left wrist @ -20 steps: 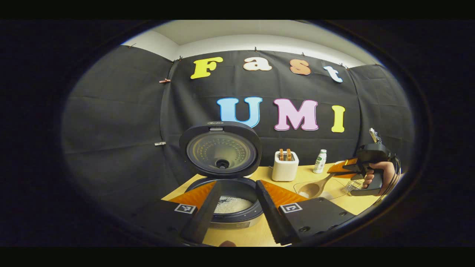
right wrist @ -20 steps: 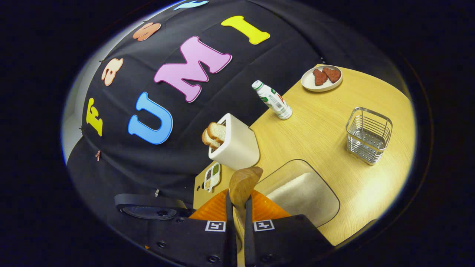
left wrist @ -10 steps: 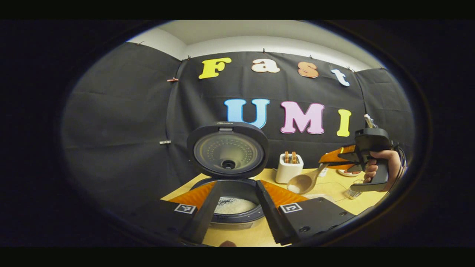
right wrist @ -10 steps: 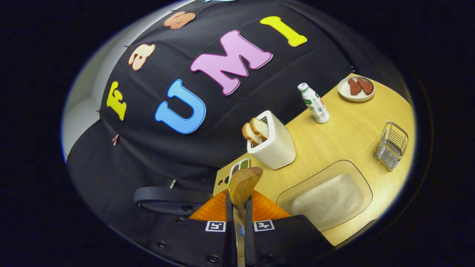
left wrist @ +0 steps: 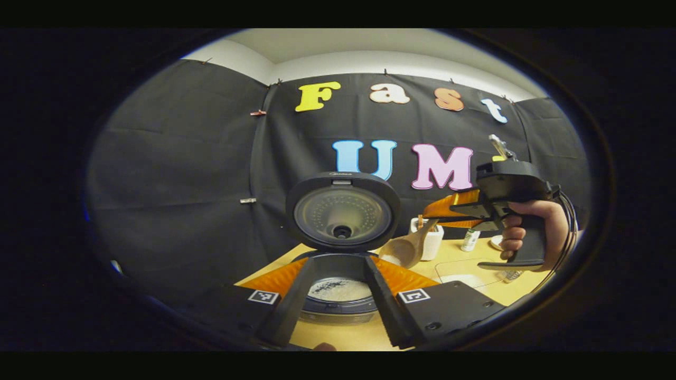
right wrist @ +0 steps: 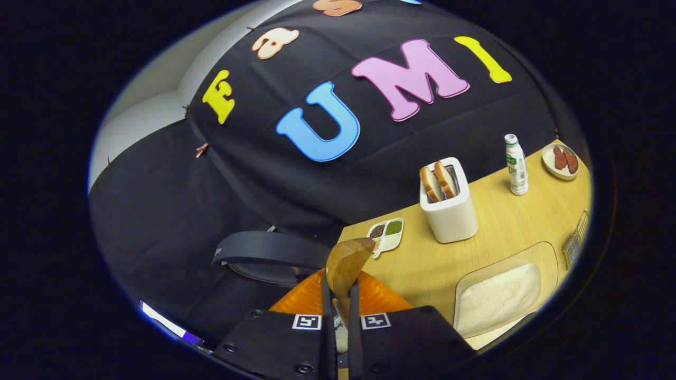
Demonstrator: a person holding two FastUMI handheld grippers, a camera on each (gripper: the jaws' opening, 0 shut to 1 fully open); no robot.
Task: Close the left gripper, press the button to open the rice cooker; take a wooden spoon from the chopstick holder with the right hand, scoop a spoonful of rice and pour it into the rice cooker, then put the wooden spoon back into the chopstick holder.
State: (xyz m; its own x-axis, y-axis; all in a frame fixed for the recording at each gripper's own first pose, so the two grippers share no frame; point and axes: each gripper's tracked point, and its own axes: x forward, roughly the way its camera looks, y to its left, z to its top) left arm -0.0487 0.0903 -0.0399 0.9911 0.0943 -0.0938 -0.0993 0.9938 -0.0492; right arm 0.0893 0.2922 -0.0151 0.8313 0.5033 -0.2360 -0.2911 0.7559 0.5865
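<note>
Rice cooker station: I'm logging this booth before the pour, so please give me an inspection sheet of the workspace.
Surface: wooden table, no spills seen.
Job's things: rice cooker open, lid upright, rice inside; wooden spoon carrying rice, near the pot; clear rice tray; wire chopstick holder at the table edge.
Clutter: toaster with bread; bottle; plate; divided condiment dish.
Grippers: left gripper open, empty; right gripper shut on the spoon handle.
Cables: black cable behind the hand.
Surroundings: black cloth wall.

White toaster (right wrist: 449, 214) holding two bread slices, upright bottle (right wrist: 516, 164), divided seasoning dish (right wrist: 386, 236), plate (right wrist: 563, 162) of meat
</note>
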